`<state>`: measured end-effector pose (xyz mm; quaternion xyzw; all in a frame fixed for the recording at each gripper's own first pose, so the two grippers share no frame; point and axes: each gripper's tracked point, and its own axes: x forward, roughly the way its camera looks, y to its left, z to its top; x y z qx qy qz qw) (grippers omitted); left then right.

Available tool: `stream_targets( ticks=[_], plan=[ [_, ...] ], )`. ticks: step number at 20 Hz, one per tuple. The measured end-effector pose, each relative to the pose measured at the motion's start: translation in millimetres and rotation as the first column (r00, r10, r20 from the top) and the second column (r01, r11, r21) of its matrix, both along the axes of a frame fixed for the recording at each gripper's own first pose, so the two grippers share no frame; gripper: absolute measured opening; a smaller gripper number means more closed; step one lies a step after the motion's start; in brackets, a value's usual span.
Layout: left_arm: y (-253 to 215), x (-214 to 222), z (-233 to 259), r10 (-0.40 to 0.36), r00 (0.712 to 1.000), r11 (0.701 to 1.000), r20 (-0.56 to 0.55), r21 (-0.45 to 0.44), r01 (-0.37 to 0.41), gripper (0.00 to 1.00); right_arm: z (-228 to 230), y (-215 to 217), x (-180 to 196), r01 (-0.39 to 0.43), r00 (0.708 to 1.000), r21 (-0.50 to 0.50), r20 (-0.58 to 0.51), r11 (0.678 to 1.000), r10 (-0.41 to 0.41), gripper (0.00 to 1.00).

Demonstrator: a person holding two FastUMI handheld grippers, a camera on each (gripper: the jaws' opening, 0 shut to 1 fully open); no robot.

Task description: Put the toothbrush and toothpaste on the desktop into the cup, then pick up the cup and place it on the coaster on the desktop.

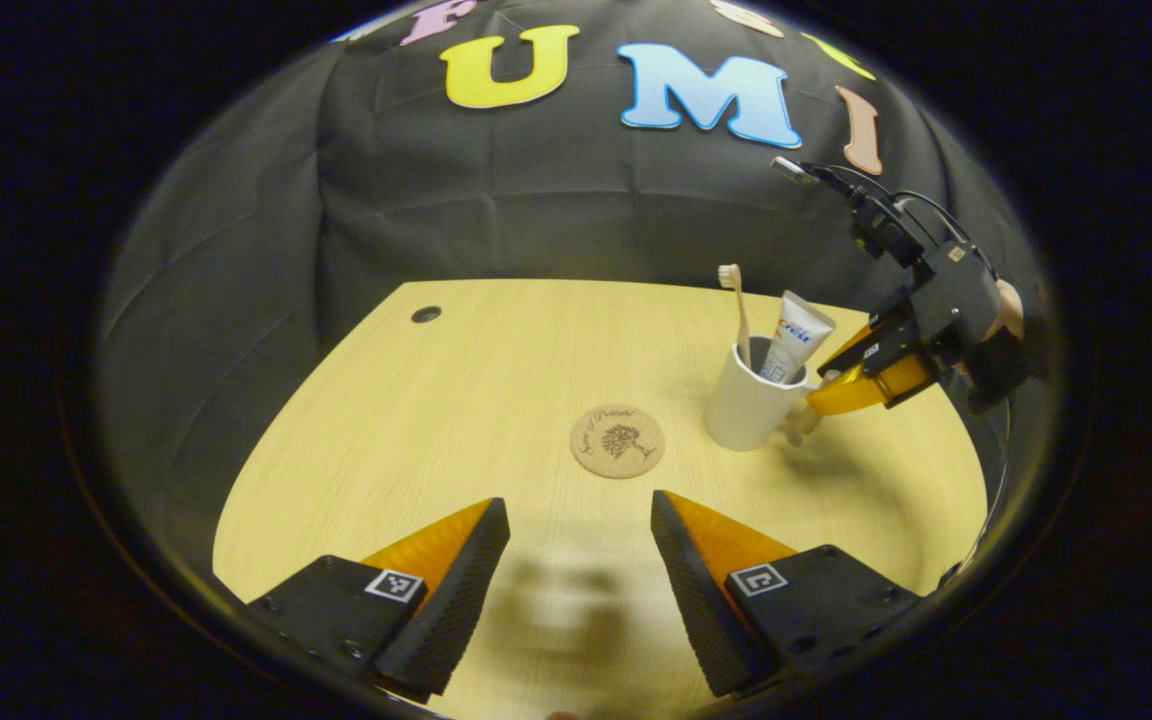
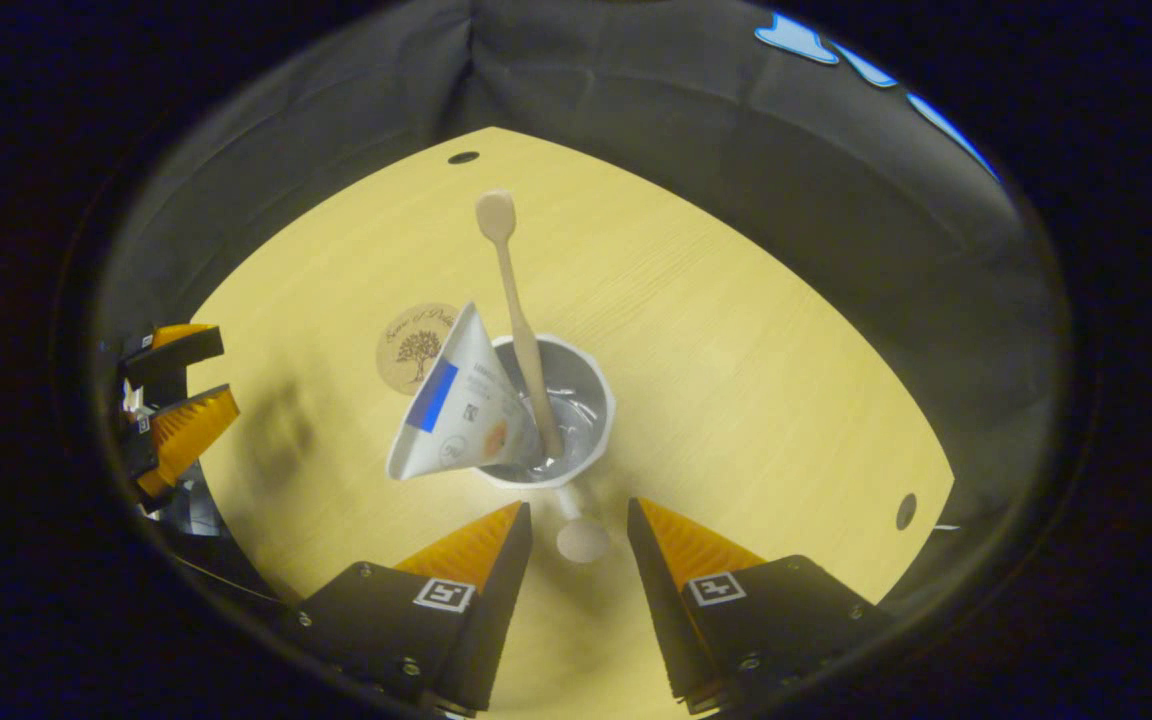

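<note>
Step in hand: judged from the layout, loading is done and the cup must now be gripped and carried to the coaster.
Cup: white cup (image 2: 561,420) stands upright on the table (image 2: 756,380), with the toothbrush (image 2: 521,320) and toothpaste tube (image 2: 456,410) leaning inside it.
Handle: the cup's knobbed handle (image 2: 581,538) sticks out toward the right gripper, between its jaws.
Right gripper: right gripper (image 2: 579,530) has its jaws spread, one on each side of the handle, not pressing it.
Left gripper: left gripper (image 1: 578,540) hangs over bare table, jaws released and holding nothing.
Coaster: round cork coaster (image 1: 617,441) lies just beside the cup, at about 8 o'clock from it in the left gripper view.
Doing it well: close squarely on the handle, lift straight so the leaning tube and brush stay in, then set down centred.
</note>
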<state>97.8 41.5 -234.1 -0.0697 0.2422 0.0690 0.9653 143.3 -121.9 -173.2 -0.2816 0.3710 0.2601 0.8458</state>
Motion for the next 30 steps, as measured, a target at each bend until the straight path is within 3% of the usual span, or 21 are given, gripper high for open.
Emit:
stream_targets(
  ticks=[4, 8, 10, 11, 12, 13, 16, 18, 21, 30],
  plan=[
    [7.8, -2.8, -5.2, 0.038, 0.999, 0.999, -0.016, -0.007, -0.039, 0.95, -6.5, -1.3, 2.2, -0.022, 0.999, -0.026, -0.03, 0.999, 0.021, 0.66],
    [14.3, -7.5, -8.6, 0.068, 0.997, 0.998, -0.03, -0.015, -0.069, 0.96, -12.9, 1.4, 2.1, -0.038, 0.997, -0.025, -0.067, 0.999, 0.036, 0.62],
    [17.4, -9.9, -10.7, 0.076, 0.997, 0.997, -0.034, -0.015, -0.077, 0.95, -14.8, 3.7, 4.7, -0.042, 0.997, -0.029, -0.067, 0.999, 0.039, 0.58],
    [18.3, -9.8, -12.0, 0.08, 0.996, 0.997, -0.037, -0.015, -0.08, 0.96, -17.2, 2.9, 4.1, -0.042, 0.997, -0.029, -0.071, 0.999, 0.04, 0.49],
    [18.6, -9.9, -13.6, 0.084, 0.996, 0.996, -0.04, -0.017, -0.085, 0.95, -18.3, 3.4, 7.4, -0.041, 0.997, -0.034, -0.071, 0.999, 0.038, 0.47],
    [18.9, -10.9, -13.6, 0.088, 0.995, 0.996, -0.042, -0.021, -0.088, 0.95, -18.6, 1.4, 4.9, -0.042, 0.996, -0.032, -0.085, 0.999, 0.039, 0.35],
    [19.5, -10.7, -15.0, 0.092, 0.995, 0.995, -0.047, -0.028, -0.093, 0.96, -19.8, -1.5, 3.5, -0.047, 0.995, -0.047, -0.089, 0.998, 0.043, 0.24],
    [20.5, -9.6, -14.2, 0.093, 0.995, 0.995, -0.046, -0.026, -0.094, 0.95, -17.5, -3.0, 2.0, -0.047, 0.996, -0.051, -0.075, 0.998, 0.043, 0.24],
    [20.4, -9.1, -14.7, 0.094, 0.995, 0.995, -0.041, -0.023, -0.095, 0.96, -18.6, -0.3, 3.3, -0.029, 0.997, -0.03, -0.069, 0.999, 0.027, 0.15],
    [26.7, -7.4, -17.0, 0.099, 0.994, 0.995, -0.037, -0.023, -0.1, 0.95, -15.3, 5.1, 3.2, -0.002, 1.0, 0.035, -0.009, 0.999, 0.002, 0.15]
  ],
)
